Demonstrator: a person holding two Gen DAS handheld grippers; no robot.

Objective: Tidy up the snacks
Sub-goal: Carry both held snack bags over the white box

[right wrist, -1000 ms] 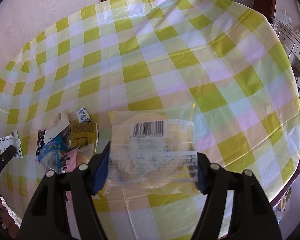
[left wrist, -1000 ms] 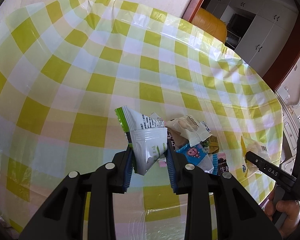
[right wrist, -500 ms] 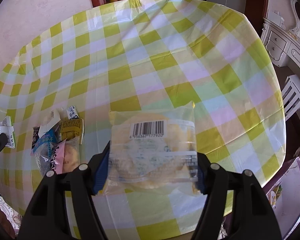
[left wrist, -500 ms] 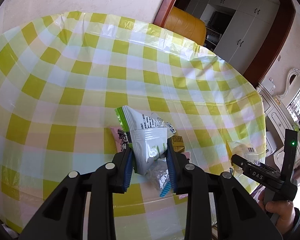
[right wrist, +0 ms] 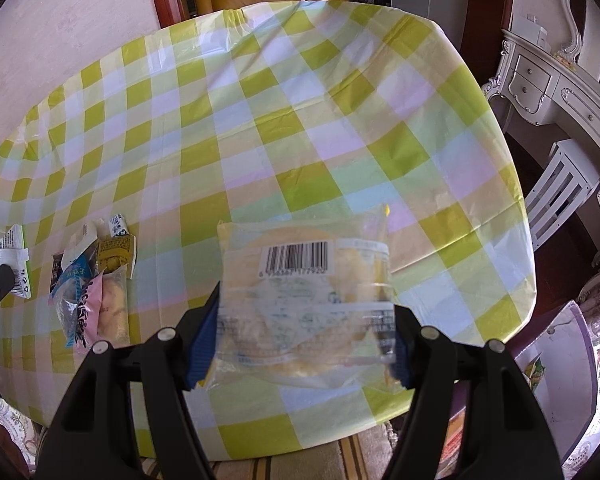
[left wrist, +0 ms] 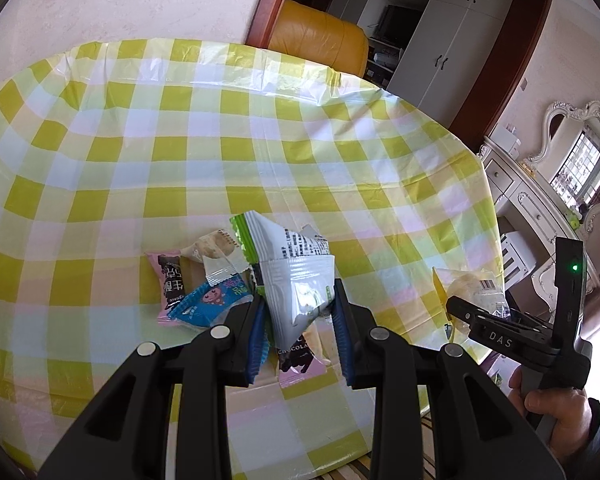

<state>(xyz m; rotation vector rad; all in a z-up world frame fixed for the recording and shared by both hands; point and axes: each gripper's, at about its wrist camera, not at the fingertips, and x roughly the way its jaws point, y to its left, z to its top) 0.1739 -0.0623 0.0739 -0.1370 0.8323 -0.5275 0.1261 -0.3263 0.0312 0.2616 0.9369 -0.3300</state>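
1. The left gripper (left wrist: 298,320) is clamped on a white-and-green snack packet (left wrist: 296,276) above the snack pile (left wrist: 204,280).
2. The right gripper (right wrist: 302,344) pinches a clear bread bag (right wrist: 304,300) — held above the checked tablecloth (right wrist: 260,120).

From where I stood, the white-and-green packet (left wrist: 296,276) hid part of the snack pile (left wrist: 204,280) behind it, and a pink chocolate wrapper (left wrist: 300,360) showed only its lower end beneath. In the right wrist view that same packet (right wrist: 4,256) was cut off by the left edge. The clear bagged pastry (right wrist: 304,300) looked blurred, its small print unreadable, and it covered the worktop (right wrist: 300,120) squares behind. The pile's labels (right wrist: 88,280) were too small to read.
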